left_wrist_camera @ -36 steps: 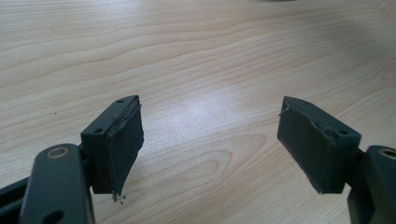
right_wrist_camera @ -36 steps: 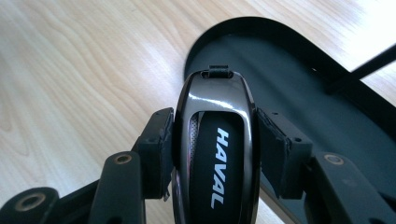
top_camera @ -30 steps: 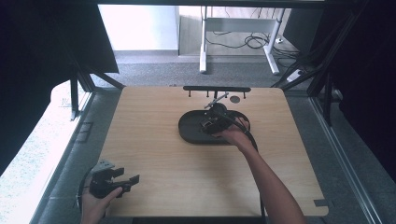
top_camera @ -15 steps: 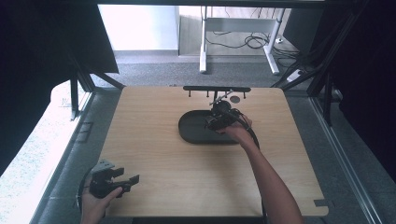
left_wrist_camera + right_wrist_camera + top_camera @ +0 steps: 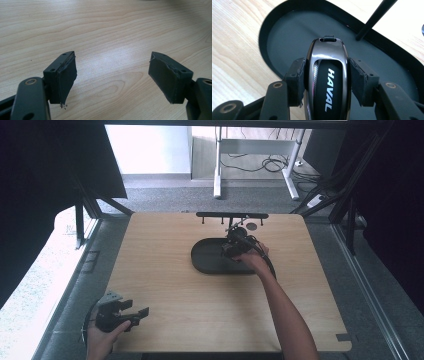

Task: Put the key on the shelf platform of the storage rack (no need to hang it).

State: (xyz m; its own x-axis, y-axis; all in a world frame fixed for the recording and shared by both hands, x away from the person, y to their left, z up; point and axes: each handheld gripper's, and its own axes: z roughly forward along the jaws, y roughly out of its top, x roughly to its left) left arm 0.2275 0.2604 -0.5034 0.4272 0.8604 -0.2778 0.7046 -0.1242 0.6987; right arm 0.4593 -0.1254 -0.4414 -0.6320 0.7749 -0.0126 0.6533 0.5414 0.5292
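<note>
The right hand-held gripper (image 5: 327, 75) was clamped on a dark, glossy key fob (image 5: 327, 82) lettered HAVAL, its two pads pressing the fob's long sides so the loop end pointed away from the camera. In the right gripper view the fob hung over the dark oval tray (image 5: 287, 32), not yet resting on its floor as far as could be told; a thin black rod (image 5: 374, 18) rose just behind the tray's far rim. In the high view the same gripper (image 5: 234, 244) sat over the right half of the tray (image 5: 205, 262), near the low black rack (image 5: 232, 214) with its pegs at the far edge of the bench (image 5: 165, 305). Compared with a second earlier, the right hand had shifted from the middle of the tray towards its right, rack-side end and looked a little lower, the grip on the fob unchanged. That read as a carry nearing its end: either the fob was being lowered into the tray or brought towards a peg, and the pictures alone did not settle which. The left hand-held gripper (image 5: 122, 312) had kept its place at the near left corner of the bench, jaws spread wide with nothing between them, only bare wood beneath (image 5: 112, 57).
</note>
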